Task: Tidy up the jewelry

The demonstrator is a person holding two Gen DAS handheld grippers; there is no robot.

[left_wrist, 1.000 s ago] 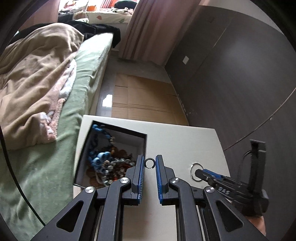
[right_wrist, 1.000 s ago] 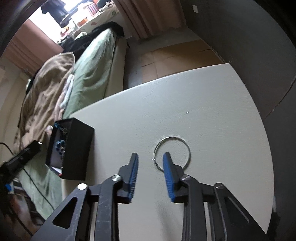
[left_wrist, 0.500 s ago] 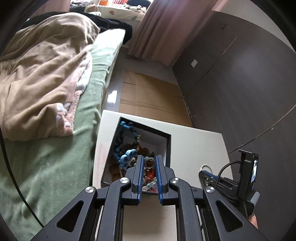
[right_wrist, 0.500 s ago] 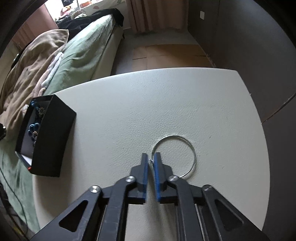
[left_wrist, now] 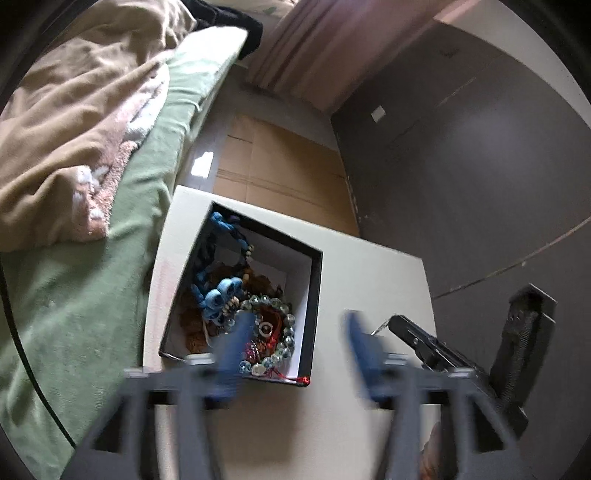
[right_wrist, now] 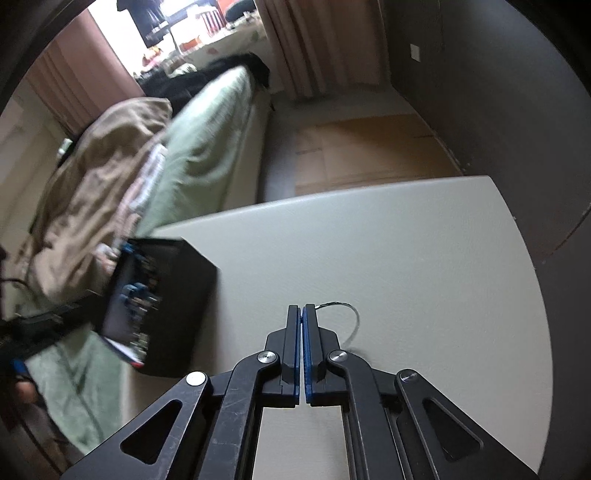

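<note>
Right gripper (right_wrist: 300, 314) is pinched shut on the thin wire hoop (right_wrist: 347, 314) just off the white table (right_wrist: 406, 251) – I'd keep it clamped and swing over the black jewelry box (left_wrist: 314, 295) – left gripper (left_wrist: 299, 332) gapes wide, empty.

Bedroom setting. A pale, off-white worktop (right_wrist: 388, 251) with a rounded corner occupies the lower field. At 9 o'clock stands a bed (left_wrist: 85, 295) with a green sheet, bearing a rumpled tan blanket (left_wrist: 74, 110) and dark clothing (left_wrist: 229, 22) at its far end. Flattened cardboard sheets (left_wrist: 280, 177) cover the floor (right_wrist: 354, 103) at 12 o'clock, between bed and wall. A dark grey-brown wall (left_wrist: 480, 166) carrying a white switch plate (left_wrist: 378, 113) fills the 2 o'clock sector. Pinkish-brown curtains (left_wrist: 321, 48) hang at 12 o'clock. Bright daylight enters from a window (right_wrist: 192, 22) at 11 o'clock in the right wrist view.
</note>
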